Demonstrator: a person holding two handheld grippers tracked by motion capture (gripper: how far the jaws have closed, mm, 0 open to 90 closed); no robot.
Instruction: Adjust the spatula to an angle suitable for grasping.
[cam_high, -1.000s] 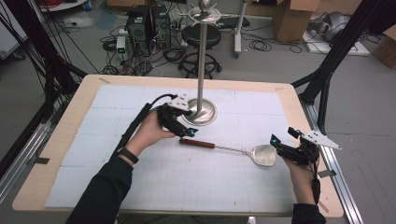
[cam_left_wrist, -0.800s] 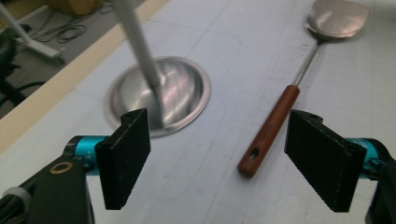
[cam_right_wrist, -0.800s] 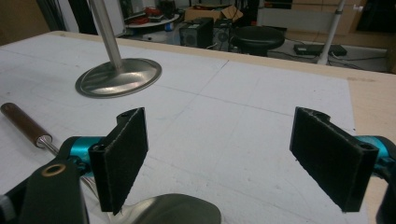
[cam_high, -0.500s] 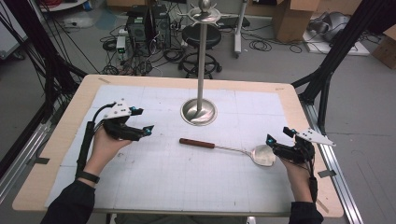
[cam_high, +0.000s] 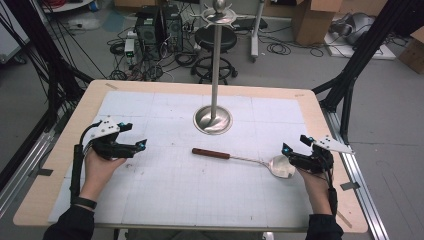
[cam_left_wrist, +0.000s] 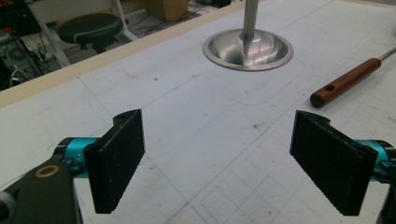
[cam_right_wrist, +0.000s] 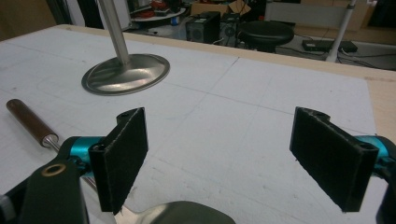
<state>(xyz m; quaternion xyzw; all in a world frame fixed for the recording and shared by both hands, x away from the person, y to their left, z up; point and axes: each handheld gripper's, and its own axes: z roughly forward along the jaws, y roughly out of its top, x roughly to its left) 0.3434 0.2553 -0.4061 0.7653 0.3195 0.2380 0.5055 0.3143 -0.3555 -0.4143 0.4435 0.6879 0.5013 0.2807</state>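
— Tool state, left side?
— Left tool (cam_high: 136, 136): jaws spread wide, nothing between them. Resting low over the table (cam_high: 165, 200), left of the stand (cam_high: 212, 120) and well apart from it.

— Tool state, right side?
— Right tool (cam_high: 295, 143): jaws likewise fully apart, nothing gripped. Positioned right of the stand, nearer the person.

— Location of the spoon (cam_high: 235, 157)?
— Flat on the table, just in front of the stand's base. Wooden handle (cam_left_wrist: 345, 81) nearest the base; metal bowl (cam_right_wrist: 187, 217) farthest from it, out to the right.

— Position relative to the right tool?
— Bowl just beside that tool, on the stand side. Seen in the right gripper view under the left-hand jaw, with the shaft running off past it toward the handle. Not between the jaws. Contact or none: cannot tell.

— Position relative to the left tool?
— Well apart. Handle end ahead and to one side in the left gripper view, with the stand's base (cam_left_wrist: 247, 49) beyond.

— Reason for this arrangement?
— Judged as readiness for a pickup: both tools opened in advance, the right one set at the bowl end for a grasp near the neck. Left tool kept clear yet aimed at the handle, probably for support. Hole in the handle end suggests hanging from the stand's top (cam_high: 217, 12).
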